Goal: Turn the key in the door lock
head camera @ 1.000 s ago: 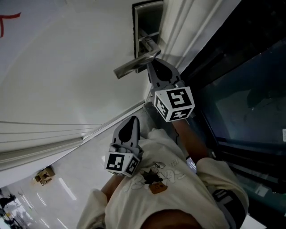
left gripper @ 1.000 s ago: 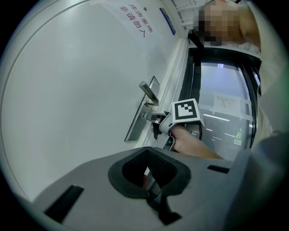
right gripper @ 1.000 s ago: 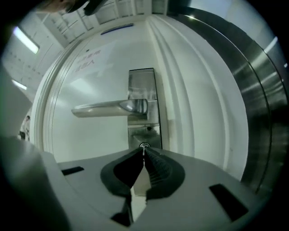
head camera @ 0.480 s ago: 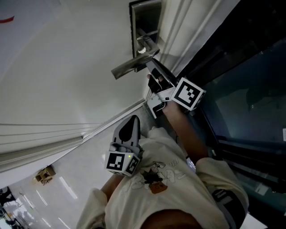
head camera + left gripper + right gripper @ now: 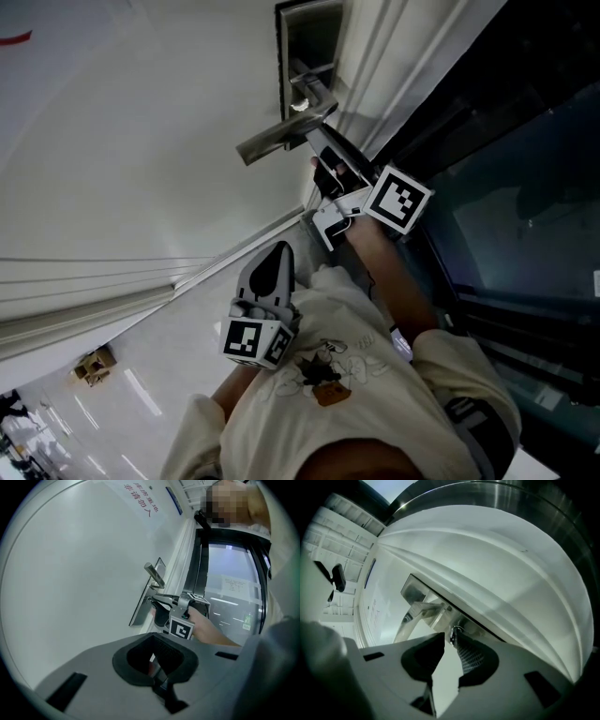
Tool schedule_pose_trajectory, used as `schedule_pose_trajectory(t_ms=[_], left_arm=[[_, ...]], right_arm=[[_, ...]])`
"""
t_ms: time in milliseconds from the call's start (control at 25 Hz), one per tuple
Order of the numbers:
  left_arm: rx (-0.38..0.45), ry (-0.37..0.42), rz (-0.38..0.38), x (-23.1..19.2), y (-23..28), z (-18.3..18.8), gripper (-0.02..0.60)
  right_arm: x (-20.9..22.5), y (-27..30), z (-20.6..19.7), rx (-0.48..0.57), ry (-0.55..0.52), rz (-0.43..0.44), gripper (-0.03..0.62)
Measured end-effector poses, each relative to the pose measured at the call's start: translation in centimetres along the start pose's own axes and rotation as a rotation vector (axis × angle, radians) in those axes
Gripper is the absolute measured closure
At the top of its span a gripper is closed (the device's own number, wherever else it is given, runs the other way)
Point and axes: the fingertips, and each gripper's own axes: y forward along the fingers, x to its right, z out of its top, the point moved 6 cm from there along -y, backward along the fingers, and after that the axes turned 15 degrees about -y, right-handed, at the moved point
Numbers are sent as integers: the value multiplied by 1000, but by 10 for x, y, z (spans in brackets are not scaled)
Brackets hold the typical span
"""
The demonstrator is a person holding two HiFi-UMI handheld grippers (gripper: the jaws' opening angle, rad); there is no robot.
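The white door (image 5: pixel 141 141) carries a metal lock plate (image 5: pixel 309 56) with a lever handle (image 5: pixel 281 136). Just under the handle, my right gripper (image 5: pixel 323 167) is at the lock, rolled onto its side, marker cube (image 5: pixel 398 200) to the right. In the right gripper view the small key (image 5: pixel 452 633) sticks out of the lock between the tips of my right gripper (image 5: pixel 449 641). Its jaws are opening, with a strip of door showing between them. My left gripper (image 5: pixel 279 255) hangs back lower left, shut and empty, away from the door hardware; its own view shows the lock plate (image 5: pixel 140 609) ahead.
A ribbed door frame (image 5: pixel 394 75) and a dark glass panel (image 5: pixel 506 206) lie to the right of the lock. The person's pale shirt (image 5: pixel 356 394) fills the bottom. Shiny floor (image 5: pixel 112 394) shows at lower left. Red lettering (image 5: pixel 140 501) is on the door.
The right gripper rolled about its axis at the lock, swinging its marker cube to the right, and has stayed there since. The left gripper has not moved.
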Motion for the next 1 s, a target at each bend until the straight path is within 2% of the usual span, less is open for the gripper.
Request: schedule_pose_trajectory(t_ms=[120, 280, 400, 560, 720, 1000], left_arm=[[9, -2, 3, 0, -1, 3, 577], [21, -4, 2, 0, 2, 5, 577], [22, 0, 3, 1, 4, 7, 577], [24, 12, 4, 3, 7, 9, 577], [23, 29, 8, 6, 11, 8, 577], [24, 42, 16, 10, 15, 6, 577]], right_arm=[[-4, -11, -2, -9, -86, -51, 502], [-10, -35, -8, 9, -289, -143, 502], [-19, -52, -19, -1, -442, -189, 543], [-29, -69, -41, -52, -576, -201, 569], [-33, -80, -62, -106, -631, -196, 580], [-37, -91, -79, -149, -646, -192, 586]])
